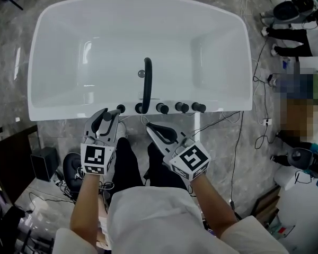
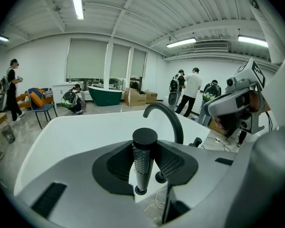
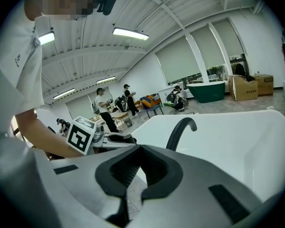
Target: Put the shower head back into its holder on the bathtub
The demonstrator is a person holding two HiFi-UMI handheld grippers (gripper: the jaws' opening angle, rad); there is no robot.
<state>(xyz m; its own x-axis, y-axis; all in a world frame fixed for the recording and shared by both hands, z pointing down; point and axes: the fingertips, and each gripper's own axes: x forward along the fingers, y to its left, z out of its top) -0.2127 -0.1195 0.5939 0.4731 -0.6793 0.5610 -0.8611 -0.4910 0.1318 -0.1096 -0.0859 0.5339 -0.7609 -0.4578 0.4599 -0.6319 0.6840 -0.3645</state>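
A white bathtub [image 1: 58,46] is seen from above, filling the upper half of the head view, with grey marbled floor around it. A black arched faucet spout [image 1: 147,83] rises from the middle of the near rim and curves over the basin. Three black knobs [image 1: 181,107] are set in a row on that rim to the right of the spout's base, and a smaller black fitting [image 1: 121,108] sits to its left.

Both grippers are held just short of the near rim. The left gripper [image 1: 110,114] is clamped on the shower head [image 2: 143,160], a black stick-shaped piece with a flat round top and a ribbed shaft, which is pinched upright between the ribbed pads. The shower head is thus carried at the rim's near edge, left of the spout and just beside the small fitting; whether its lower end touches the rim cannot be told.

The right gripper [image 1: 149,126] is pointed at the spout's base, its jaws pressed together at the tips with nothing between them.
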